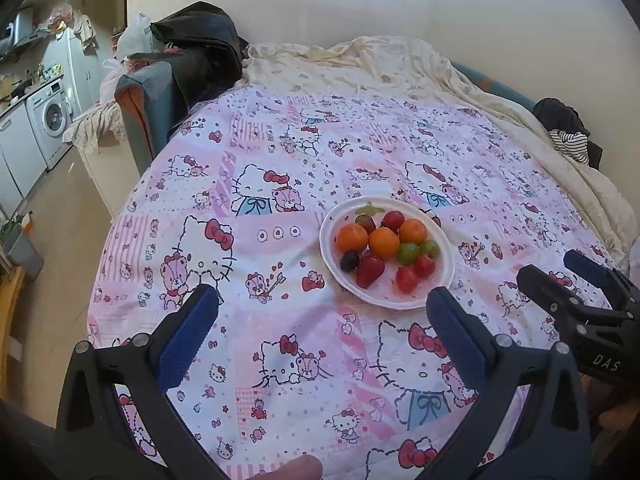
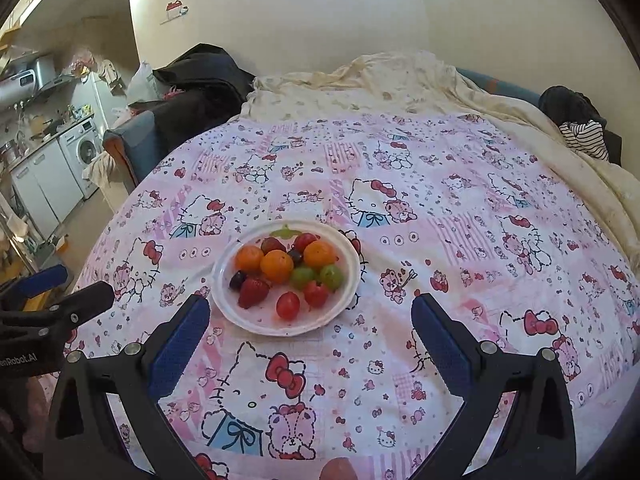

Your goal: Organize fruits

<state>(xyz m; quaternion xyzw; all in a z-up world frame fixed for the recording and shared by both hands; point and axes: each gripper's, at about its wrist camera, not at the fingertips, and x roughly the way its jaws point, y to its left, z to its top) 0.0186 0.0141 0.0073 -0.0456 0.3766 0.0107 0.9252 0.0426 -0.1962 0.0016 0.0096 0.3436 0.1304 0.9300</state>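
Observation:
A white plate (image 1: 444,280) (image 2: 256,322) lies on the pink cartoon-print cloth. It holds three oranges (image 1: 384,243) (image 2: 277,266), a strawberry (image 1: 369,271) (image 2: 253,292), two green grapes (image 1: 408,253) (image 2: 332,276), dark grapes (image 1: 349,261) (image 2: 237,280) and red cherry tomatoes (image 1: 407,280) (image 2: 288,305). My left gripper (image 1: 322,306) hovers open just in front of the plate, to its near left. My right gripper (image 2: 310,314) is open too, with the plate's near edge between its fingers. Each gripper shows at the side of the other's view: right gripper (image 1: 560,268), left gripper (image 2: 76,284).
A cream blanket (image 1: 400,68) (image 2: 380,88) is bunched at the back. Dark clothes (image 1: 196,40) (image 2: 200,76) and a striped garment (image 1: 572,146) (image 2: 584,136) lie at the far corners. A washing machine (image 1: 50,120) (image 2: 84,152) stands off to the left past the cloth's edge.

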